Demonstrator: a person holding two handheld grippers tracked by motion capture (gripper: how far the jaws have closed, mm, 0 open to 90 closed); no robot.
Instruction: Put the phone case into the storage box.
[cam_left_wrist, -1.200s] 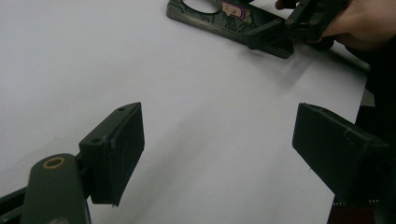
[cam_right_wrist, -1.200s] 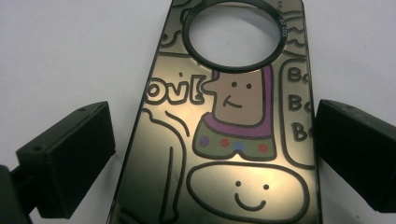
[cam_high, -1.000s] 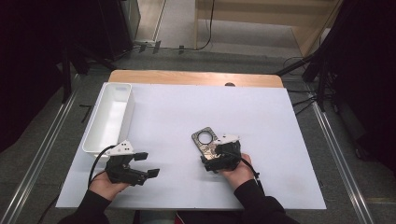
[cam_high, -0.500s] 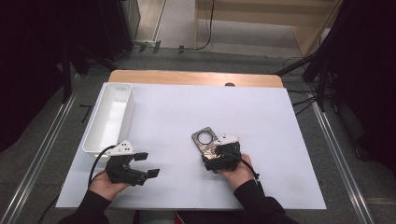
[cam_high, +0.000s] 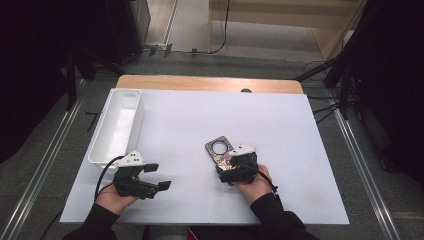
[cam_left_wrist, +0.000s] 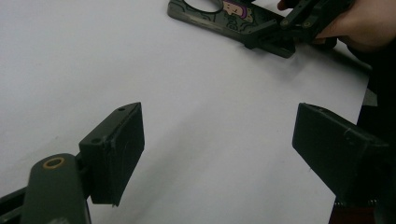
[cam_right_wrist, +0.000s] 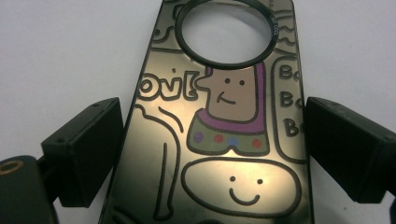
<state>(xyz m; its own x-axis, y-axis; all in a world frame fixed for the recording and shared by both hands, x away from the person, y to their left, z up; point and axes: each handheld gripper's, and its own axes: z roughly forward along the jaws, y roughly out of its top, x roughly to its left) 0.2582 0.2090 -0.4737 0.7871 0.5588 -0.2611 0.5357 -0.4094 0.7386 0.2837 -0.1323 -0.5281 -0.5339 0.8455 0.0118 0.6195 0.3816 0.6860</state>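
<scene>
Right hand-held gripper (cam_right_wrist: 212, 154) jaws flank cartoon tag (cam_right_wrist: 219, 116); left hand-held gripper (cam_left_wrist: 219, 149) wide, empty.

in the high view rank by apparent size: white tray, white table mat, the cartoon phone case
1. white table mat
2. white tray
3. cartoon phone case, partly covered by the right gripper, yet clearly smallest

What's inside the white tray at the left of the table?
The white tray looks empty in the high view: bare white floor and walls. The near wall hides a thin strip of floor closest to the left gripper, so something very small there could escape notice.
</scene>
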